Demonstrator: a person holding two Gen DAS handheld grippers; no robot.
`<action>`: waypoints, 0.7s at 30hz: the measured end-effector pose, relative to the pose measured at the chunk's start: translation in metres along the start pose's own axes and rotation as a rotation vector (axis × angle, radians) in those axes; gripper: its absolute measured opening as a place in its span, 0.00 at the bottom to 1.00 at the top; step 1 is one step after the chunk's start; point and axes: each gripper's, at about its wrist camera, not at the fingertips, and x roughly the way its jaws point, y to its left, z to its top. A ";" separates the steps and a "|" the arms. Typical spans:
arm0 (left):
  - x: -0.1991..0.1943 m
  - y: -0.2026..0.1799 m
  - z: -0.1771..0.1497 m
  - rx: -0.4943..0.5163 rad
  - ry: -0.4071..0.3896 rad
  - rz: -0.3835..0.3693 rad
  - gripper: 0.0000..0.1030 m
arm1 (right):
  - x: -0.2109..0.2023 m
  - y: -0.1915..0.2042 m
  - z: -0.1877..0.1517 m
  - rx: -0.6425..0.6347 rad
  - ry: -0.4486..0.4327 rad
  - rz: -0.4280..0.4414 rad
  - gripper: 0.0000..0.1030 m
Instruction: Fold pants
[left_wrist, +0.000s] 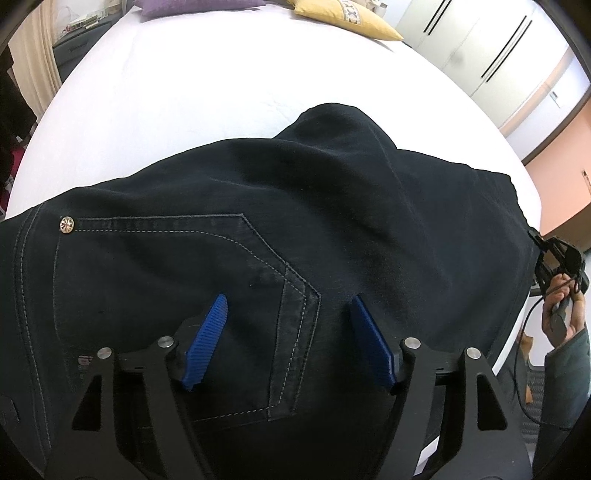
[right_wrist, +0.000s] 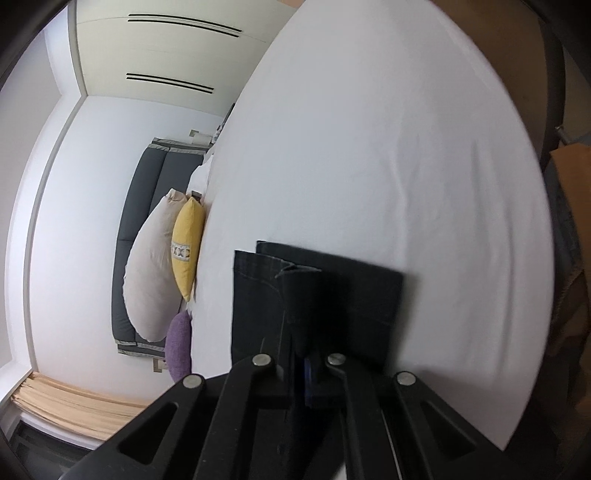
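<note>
Dark navy pants (left_wrist: 258, 206) lie spread on a white bed (left_wrist: 177, 96), seat side up, with a stitched back pocket (left_wrist: 177, 266) and a metal rivet (left_wrist: 67, 225). My left gripper (left_wrist: 289, 299) hovers over the pocket, pointing steeply down; its blue pads (left_wrist: 207, 343) stand wide apart with nothing pinched. In the right wrist view, my right gripper (right_wrist: 308, 365) is shut on a dark fold of the pants (right_wrist: 332, 295) near the hems, and the cloth hides its fingertips. A hand (left_wrist: 565, 314) holds that gripper at the pants' right edge.
White sheet (right_wrist: 369, 147) stretches beyond the pants. At the head end lie a yellow pillow (right_wrist: 188, 243), a beige pillow (right_wrist: 151, 273) and a purple cushion (right_wrist: 179, 343). White wardrobe doors (left_wrist: 480, 48) stand past the bed's right edge.
</note>
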 end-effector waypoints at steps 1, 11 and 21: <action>0.000 0.000 0.001 -0.001 0.000 0.000 0.67 | 0.001 -0.001 0.000 0.007 -0.007 0.000 0.03; 0.008 -0.007 0.004 -0.003 -0.006 -0.012 0.67 | -0.011 -0.005 -0.001 0.020 -0.041 -0.017 0.03; -0.003 0.012 -0.006 -0.028 -0.036 -0.053 0.68 | -0.011 -0.016 -0.002 0.007 -0.038 -0.045 0.02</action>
